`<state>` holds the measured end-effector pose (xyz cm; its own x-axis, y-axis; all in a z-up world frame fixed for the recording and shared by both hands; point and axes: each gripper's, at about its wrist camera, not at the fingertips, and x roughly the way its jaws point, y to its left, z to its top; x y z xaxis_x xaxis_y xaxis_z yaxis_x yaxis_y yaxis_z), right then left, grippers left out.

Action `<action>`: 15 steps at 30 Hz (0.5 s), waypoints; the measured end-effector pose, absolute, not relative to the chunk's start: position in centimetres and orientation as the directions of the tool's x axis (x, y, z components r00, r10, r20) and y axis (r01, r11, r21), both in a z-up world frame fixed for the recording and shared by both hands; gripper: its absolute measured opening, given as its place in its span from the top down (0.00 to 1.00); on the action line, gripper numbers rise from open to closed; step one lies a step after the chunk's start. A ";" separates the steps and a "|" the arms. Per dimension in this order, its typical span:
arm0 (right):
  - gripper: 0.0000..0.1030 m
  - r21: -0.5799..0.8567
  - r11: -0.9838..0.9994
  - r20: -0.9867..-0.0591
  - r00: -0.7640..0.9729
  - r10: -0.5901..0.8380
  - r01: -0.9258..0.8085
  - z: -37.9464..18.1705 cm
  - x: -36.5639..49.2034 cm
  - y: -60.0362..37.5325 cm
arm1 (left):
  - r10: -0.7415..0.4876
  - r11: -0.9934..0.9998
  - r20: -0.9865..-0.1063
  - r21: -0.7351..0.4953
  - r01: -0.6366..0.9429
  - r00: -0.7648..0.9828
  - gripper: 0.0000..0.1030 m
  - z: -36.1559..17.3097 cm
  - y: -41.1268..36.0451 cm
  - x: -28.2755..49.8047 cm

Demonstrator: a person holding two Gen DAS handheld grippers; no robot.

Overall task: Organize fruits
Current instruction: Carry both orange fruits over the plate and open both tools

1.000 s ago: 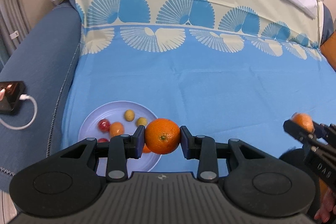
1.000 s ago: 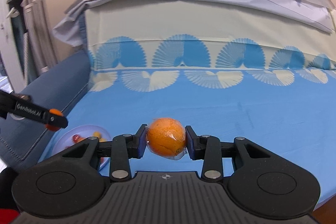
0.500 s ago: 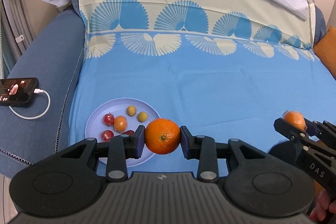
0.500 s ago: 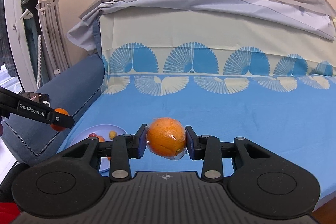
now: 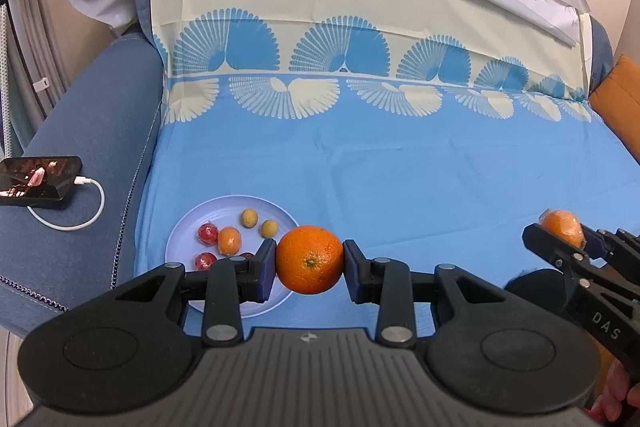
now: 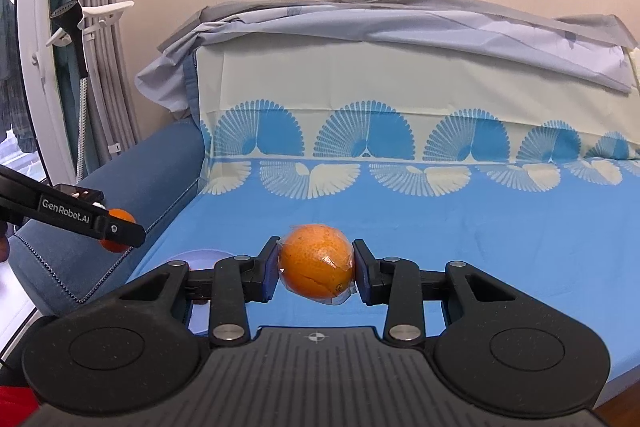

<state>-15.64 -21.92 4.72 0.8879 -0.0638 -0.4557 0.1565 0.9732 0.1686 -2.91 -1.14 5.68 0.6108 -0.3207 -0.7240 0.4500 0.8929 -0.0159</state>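
Above the blue sheet (image 5: pixel 400 179) and plate (image 5: pixel 224 215), the left gripper (image 5: pixel 309 261) is clamping a bare orange (image 5: pixel 309 259) while the right gripper (image 6: pixel 316 269) is clamping a wrapped orange (image 6: pixel 316 267), needing level, gentle lowering so neither rolls.

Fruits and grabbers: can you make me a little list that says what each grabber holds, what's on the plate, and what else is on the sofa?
left gripper: shut on a bare orange
right gripper: shut on a plastic-wrapped orange
plate: pale lilac, on the blue sheet, near the sofa's left side
on the plate: two yellowish small fruits, a small orange fruit, at least two red wrapped ones
sofa armrest: a phone plugged into a white cable
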 end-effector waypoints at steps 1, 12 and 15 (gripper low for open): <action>0.62 0.169 0.974 -0.461 0.885 -0.059 0.153 4.6 -15.6 -21.8 | -0.320 0.894 -0.725 -0.018 0.447 0.610 0.62 5.7 -1.0 -2.9; 0.62 0.161 0.983 -0.470 0.882 -0.005 0.091 4.4 -14.6 -20.3 | -0.288 0.918 -0.724 -0.023 0.395 0.627 0.62 5.3 0.9 -2.9; 0.62 0.159 0.985 -0.489 0.872 0.018 0.068 3.9 -13.9 -19.7 | -0.271 0.929 -0.733 -0.028 0.370 0.624 0.62 4.7 1.8 -2.8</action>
